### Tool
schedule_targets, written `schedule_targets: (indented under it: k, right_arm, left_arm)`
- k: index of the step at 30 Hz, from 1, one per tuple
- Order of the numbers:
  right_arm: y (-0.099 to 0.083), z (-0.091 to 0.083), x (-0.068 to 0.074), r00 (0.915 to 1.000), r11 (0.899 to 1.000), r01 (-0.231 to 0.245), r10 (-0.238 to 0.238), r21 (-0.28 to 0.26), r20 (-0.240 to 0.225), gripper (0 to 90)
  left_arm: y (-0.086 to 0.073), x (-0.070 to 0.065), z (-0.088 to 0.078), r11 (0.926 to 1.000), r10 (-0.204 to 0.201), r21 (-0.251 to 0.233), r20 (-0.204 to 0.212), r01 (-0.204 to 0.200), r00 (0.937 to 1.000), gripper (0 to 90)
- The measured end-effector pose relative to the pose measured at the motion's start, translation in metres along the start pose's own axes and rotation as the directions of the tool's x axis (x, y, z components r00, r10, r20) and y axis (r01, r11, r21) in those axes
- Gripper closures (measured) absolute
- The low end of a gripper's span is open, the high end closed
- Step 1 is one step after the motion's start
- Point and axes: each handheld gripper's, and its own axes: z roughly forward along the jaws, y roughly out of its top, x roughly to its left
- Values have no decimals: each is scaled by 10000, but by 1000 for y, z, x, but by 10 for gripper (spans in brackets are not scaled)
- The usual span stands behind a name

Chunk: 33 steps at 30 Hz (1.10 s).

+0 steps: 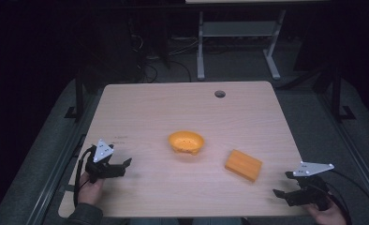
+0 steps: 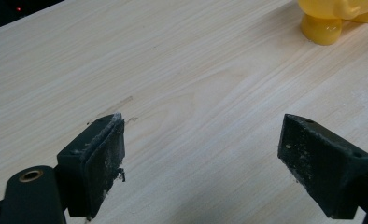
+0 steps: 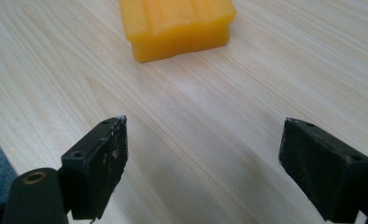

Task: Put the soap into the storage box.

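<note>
On the tabletop from the high view: orange bowl sits mid-table, orange block to its right and nearer the person. Left claw rests at the near-left edge, right claw at the near-right corner; both released, nothing gripped, well apart from both things.

Left gripper view: jaws spread wide over bare wood, bowl far off at the top right, only its foot and lower wall visible. Keep this one parked or ready to steady the bowl.

Right gripper view: jaws spread wide, block ahead, left of the centreline. My read: the block pickup is the step, likely bound for the bowl. Shift left to centre it, straddle the short sides, go low, close square so it doesn't twist.
</note>
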Motion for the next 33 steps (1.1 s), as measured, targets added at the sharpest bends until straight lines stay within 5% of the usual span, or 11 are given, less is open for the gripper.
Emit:
schedule_targets:
  k: [9,33]
  right_arm:
    - [7,1,4,9996,9992,260,-262,300,60,149]
    - [63,0,7,9899,9863,1413,-1399,852,-226,149]
  left_arm:
    - [1,-2,0,10000,82,11,16,-82,10000,141]
    - [0,0,0,10000,-45,-44,13,45,10000,141]
